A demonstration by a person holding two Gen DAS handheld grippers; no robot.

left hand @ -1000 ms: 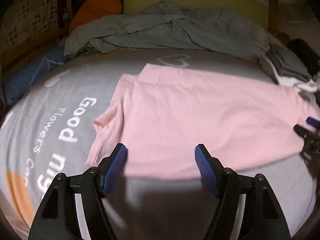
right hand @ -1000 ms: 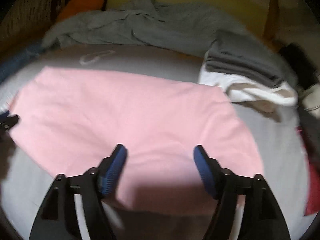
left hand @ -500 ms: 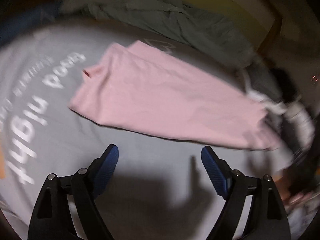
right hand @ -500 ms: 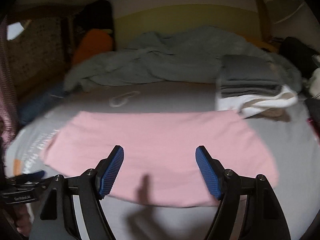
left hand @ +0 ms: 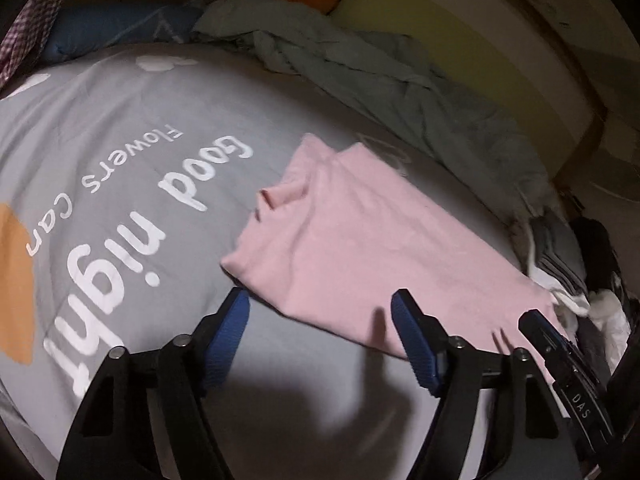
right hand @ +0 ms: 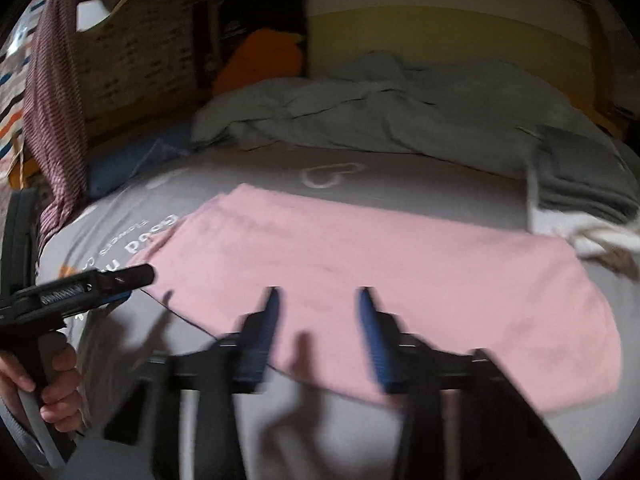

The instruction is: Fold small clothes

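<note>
A pink garment (left hand: pixel 360 232) lies folded into a long flat strip on the grey bedspread (left hand: pixel 120 168); its sleeve end is bunched at the left. My left gripper (left hand: pixel 320 300) hovers just short of the strip's near edge, jaws apart and closing, nothing between them. In the right wrist view the same pink garment (right hand: pixel 360 248) stretches across the middle. My right gripper (right hand: pixel 319 294) hangs over its near edge, blurred, jaws closing with a clear gap and no cloth pinched. The left gripper (right hand: pixel 140 274) also shows at the strip's left end, and the right gripper's finger (left hand: pixel 536 320) by its right end.
A rumpled grey-green blanket (right hand: pixel 380 120) runs along the back of the bed. A stack of folded grey and white clothes (right hand: pixel 580 184) sits at the right. An orange cushion (right hand: pixel 264 56) and blue pillow (left hand: pixel 112 28) lie at the back left. A hand (right hand: pixel 56 380) holds the left gripper's handle.
The right jaws have narrowed a lot. The right gripper lifted back and swung left. The left gripper rolled, drew back off the pink edge, then came near it again.
</note>
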